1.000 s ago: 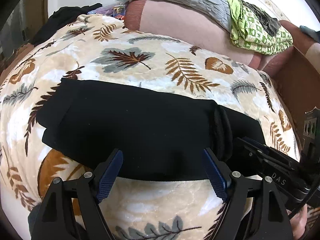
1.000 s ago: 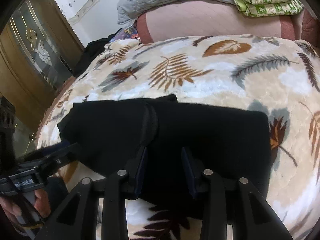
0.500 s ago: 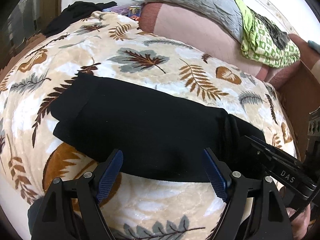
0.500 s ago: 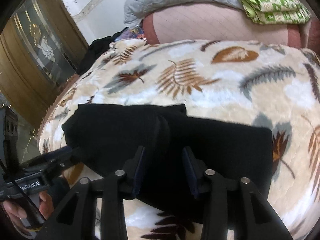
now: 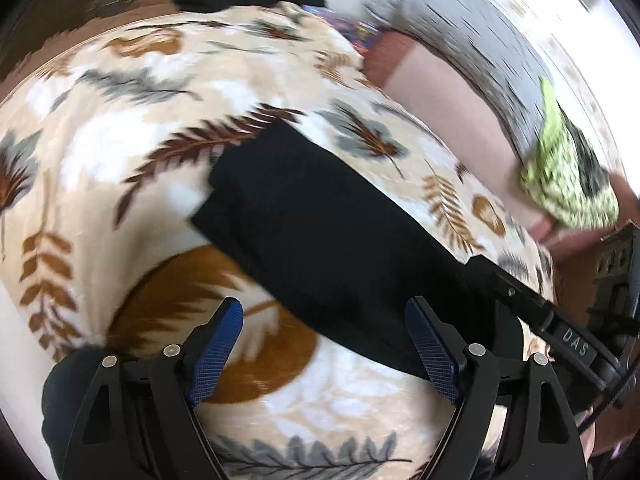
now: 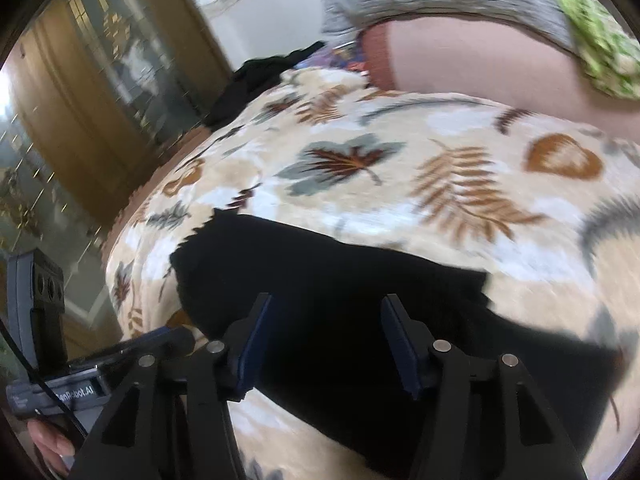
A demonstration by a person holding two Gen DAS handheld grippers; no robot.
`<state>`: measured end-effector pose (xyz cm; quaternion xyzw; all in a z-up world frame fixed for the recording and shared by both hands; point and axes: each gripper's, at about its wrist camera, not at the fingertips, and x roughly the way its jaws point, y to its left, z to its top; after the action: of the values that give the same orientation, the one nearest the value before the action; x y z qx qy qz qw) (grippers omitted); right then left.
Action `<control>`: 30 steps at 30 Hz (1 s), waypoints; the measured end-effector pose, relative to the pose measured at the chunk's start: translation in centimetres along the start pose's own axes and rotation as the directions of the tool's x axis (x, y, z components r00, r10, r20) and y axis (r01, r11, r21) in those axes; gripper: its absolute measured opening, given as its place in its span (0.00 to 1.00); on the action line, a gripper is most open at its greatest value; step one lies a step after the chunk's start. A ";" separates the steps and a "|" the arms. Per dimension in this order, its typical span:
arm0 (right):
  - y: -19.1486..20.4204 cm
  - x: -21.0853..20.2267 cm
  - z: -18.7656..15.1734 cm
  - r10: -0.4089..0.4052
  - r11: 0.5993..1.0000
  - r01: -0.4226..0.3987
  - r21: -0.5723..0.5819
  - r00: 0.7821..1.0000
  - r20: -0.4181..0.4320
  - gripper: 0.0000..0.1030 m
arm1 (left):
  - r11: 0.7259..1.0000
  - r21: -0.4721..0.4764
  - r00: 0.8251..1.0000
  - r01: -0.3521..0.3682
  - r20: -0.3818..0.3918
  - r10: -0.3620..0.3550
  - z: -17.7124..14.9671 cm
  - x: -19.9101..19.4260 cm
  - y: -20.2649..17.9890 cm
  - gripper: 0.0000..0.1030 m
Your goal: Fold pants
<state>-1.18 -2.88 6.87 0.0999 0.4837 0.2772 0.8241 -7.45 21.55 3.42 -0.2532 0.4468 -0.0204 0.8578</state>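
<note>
Folded black pants (image 5: 320,232) lie as a long dark strip on the leaf-patterned blanket (image 5: 120,140). My left gripper (image 5: 324,308) hovers at their near edge with its blue pads wide apart and still opening, touching nothing. At the right edge of this view the right gripper's dark finger (image 5: 516,296) reaches over the pants. In the right wrist view the pants (image 6: 320,264) spread under my right gripper (image 6: 326,300). Its jaws are opening above the cloth and the pads do not press on it. The left gripper's body (image 6: 80,388) shows at lower left. Both views are blurred.
A grey pillow (image 5: 460,32) and a folded green patterned cloth (image 5: 568,184) rest on a pink cushion (image 5: 440,92) at the back. A heap of dark clothes (image 6: 260,76) lies at the blanket's far corner. A wooden cabinet with glass doors (image 6: 80,100) stands left.
Both cameras have swung and rolled, so the pants now run diagonally in the left wrist view. The right jaws stand much wider than before. The waistband ridge no longer shows.
</note>
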 end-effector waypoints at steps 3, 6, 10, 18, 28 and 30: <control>1.5 1.9 1.6 0.024 0.998 -0.025 -0.060 0.999 -0.024 0.66 | 0.996 -0.089 1.000 -0.001 0.017 0.003 -0.2 -0.5 2.1 0.83; 2.8 3.8 3.2 0.047 0.993 -0.052 -0.106 0.998 -0.049 0.67 | 0.991 -0.128 0.999 -0.027 0.028 0.031 -0.2 -0.4 3.2 0.83; 4.4 6.9 5.2 0.068 0.986 -0.083 -0.148 0.993 -0.100 0.67 | 0.986 -0.161 0.999 -0.034 0.007 0.036 -0.2 0.8 3.5 0.83; 7.3 12.6 6.9 0.070 0.960 -0.120 -0.254 0.978 -0.198 0.70 | 0.982 -0.185 0.999 -0.048 -0.004 0.048 0.2 2.9 3.9 0.88; 7.8 16.8 6.6 0.082 0.961 -0.141 -0.239 0.968 -0.239 0.70 | 0.984 -0.152 0.995 -0.093 0.019 0.097 0.5 4.5 2.6 0.99; 7.5 16.5 6.3 0.097 0.964 -0.147 -0.223 0.970 -0.224 0.52 | 0.986 -0.134 0.994 -0.096 0.032 0.101 0.5 4.4 2.3 0.89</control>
<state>7.79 13.14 1.09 0.0004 0.5246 0.3926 0.7554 -4.86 22.63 -0.77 -0.2876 0.4423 0.0567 0.8476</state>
